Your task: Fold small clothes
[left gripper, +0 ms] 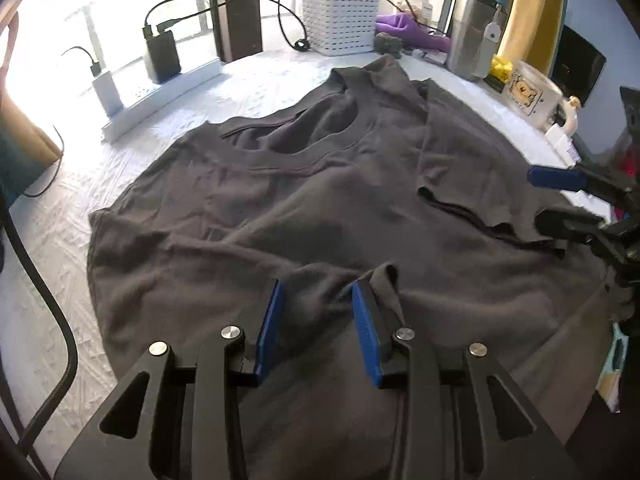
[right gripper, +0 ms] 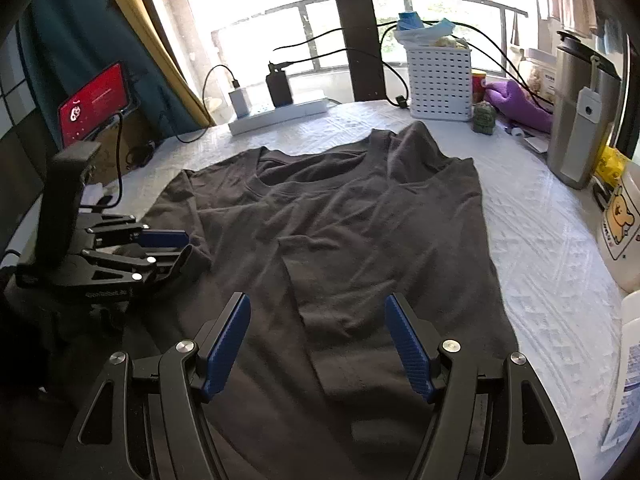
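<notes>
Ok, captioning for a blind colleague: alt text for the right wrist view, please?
A dark grey T-shirt lies on a white table, its right side folded inward. The right gripper hovers open above it; the left gripper is at its left sleeve.

We see one garment, a dark grey short-sleeved T-shirt (right gripper: 340,232), lying spread on the white textured tablecloth (right gripper: 540,240) with its round neckline towards the window. Its cloth is soft and creased, with shallow wrinkles across the chest. One side has been folded inward, so that its sleeve (left gripper: 472,184) lies flat on top of the body. At the opposite edge a small fold of fabric (left gripper: 386,280) stands up from the cloth.
</notes>
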Available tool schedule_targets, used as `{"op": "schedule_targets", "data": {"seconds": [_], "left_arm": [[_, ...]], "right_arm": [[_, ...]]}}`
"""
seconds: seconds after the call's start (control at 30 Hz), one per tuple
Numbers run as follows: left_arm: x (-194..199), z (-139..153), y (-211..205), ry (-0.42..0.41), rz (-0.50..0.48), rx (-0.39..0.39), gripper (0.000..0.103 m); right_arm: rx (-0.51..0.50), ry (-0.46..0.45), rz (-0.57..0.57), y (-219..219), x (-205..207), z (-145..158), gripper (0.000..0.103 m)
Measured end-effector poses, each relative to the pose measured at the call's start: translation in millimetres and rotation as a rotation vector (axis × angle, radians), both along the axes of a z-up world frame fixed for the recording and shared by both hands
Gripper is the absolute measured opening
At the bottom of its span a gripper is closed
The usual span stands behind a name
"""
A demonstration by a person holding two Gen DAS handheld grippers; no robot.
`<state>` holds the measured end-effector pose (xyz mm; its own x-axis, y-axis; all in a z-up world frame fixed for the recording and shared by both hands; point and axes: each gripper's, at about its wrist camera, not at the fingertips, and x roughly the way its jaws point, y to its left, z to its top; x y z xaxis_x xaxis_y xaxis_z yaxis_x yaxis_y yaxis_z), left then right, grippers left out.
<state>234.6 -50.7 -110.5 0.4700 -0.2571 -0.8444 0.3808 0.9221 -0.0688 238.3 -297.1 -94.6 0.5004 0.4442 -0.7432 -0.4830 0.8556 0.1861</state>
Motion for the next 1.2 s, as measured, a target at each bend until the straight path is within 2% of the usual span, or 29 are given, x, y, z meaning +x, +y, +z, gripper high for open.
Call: {"op": "schedule_targets", "data": {"seconds": [0.13, 0.2, 0.23, 0.33, 0.4, 0.47, 0.6, 0.67, 0.83, 1.2], "left_arm": [[-6.8, 16.9, 13.4, -0.027, 0.012, -0.045, 0.036], [-9.8, 20.6, 23.1, -0.038, 0.040, -0.045, 0.040], [-11.3, 19.7, 30.2, -0.046, 0.067, -0.030, 0.044], [-8.3, 3.3, 33.0, -0.012, 0.093, 0.024, 0.044], [-7.8, -7.5, 26.1, 0.009, 0.083, 0.054, 0.044], [-12.0, -8.0, 21.5, -0.007, 0.075, 0.059, 0.045], [-21.6, 10.9, 36.7, -0.030, 0.111, -0.021, 0.047], [-32.1, 24.6, 55.1, -0.071, 0.173, -0.028, 0.057], [-64.8, 38.4, 91.2, -0.110, 0.259, -0.021, 0.058], [-140.9, 31.6, 131.7, -0.123, 0.354, -0.072, 0.060]], "right_arm": [[0.001, -0.002, -0.009, -3.4, -0.7, 1.0, 0.072], [0.004, -0.004, -0.011, -4.1, -1.1, 1.4, 0.072], [0.005, -0.005, -0.011, -4.2, -0.8, 1.3, 0.072], [0.005, -0.001, -0.008, -2.4, 0.3, -0.5, 0.072], [0.003, 0.002, -0.002, -0.1, 0.9, -1.4, 0.072], [-0.001, 0.000, 0.003, 2.2, 0.0, -0.8, 0.072], [-0.018, -0.011, 0.001, 3.7, -5.3, 1.9, 0.072], [-0.030, -0.017, -0.004, 4.6, -10.5, 2.9, 0.072], [-0.066, -0.031, 0.013, 14.2, -33.6, 3.3, 0.072], [-0.132, -0.071, 0.148, 68.0, -114.7, 0.6, 0.077]]}}
